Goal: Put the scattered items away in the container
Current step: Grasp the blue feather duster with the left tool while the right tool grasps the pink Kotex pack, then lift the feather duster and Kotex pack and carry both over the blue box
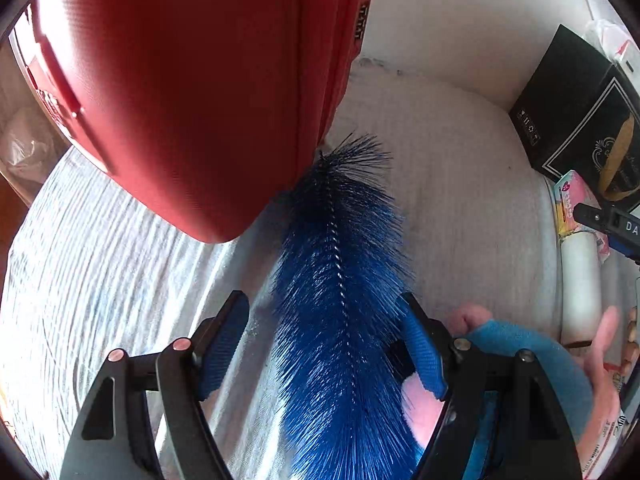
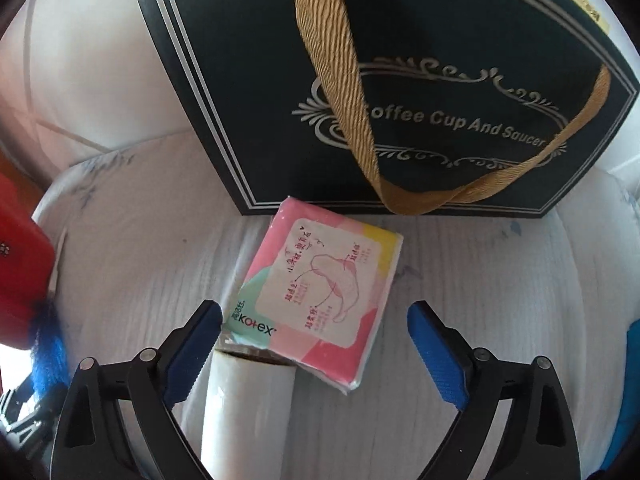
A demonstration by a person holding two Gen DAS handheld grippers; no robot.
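A blue bristle brush (image 1: 340, 280) lies on the white cloth (image 1: 100, 264), its tip beside a red hard case (image 1: 180, 100). My left gripper (image 1: 324, 344) is open and straddles the brush; the left pad stands clear of the bristles and the right pad is at their edge. In the right wrist view a pink Kotex pack (image 2: 320, 300) lies flat, partly on a white roll (image 2: 248, 412). My right gripper (image 2: 316, 344) hangs open over both, holding nothing. Behind the pack stands a black box (image 2: 400, 80) with a gold ribbon handle.
The black box (image 1: 580, 120), the pink pack (image 1: 576, 196) and the white roll (image 1: 580, 284) sit at the right of the left wrist view, the right gripper (image 1: 608, 224) above them. A soft blue and pink thing (image 1: 520, 344) and a hand (image 1: 600, 344) lie nearby.
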